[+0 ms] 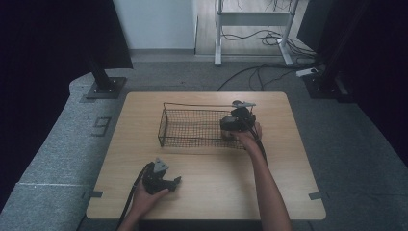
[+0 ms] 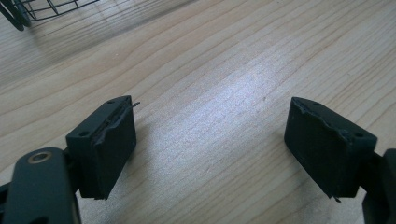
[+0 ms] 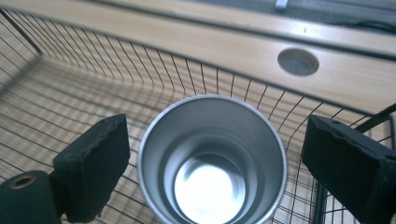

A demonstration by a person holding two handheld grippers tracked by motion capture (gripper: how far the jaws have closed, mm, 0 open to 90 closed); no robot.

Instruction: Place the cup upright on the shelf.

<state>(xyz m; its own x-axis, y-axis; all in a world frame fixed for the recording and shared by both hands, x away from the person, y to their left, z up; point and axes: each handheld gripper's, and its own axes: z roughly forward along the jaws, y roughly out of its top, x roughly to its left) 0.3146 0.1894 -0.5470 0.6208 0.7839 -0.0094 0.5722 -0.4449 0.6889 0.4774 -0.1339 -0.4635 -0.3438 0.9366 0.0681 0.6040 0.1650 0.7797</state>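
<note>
High view: my right claw [image 1: 234,126] hangs over the right end of the black wire-mesh basket [image 1: 192,127] on the pale wooden table [image 1: 207,192]; my left claw [image 1: 163,179] rests near the front edge.

Left claw view: jaws apart, nothing between.

Right claw view: round open-topped steel cup [image 3: 212,161] stands upright inside the basket, jaws apart and clear of it. Placing looks done; only withdrawal is left.

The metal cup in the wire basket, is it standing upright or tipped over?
Upright. The metal cup stands in the wire basket, mouth up, its shiny bottom visible, empty, between the right gripper pads, which stand clear of it.
</note>
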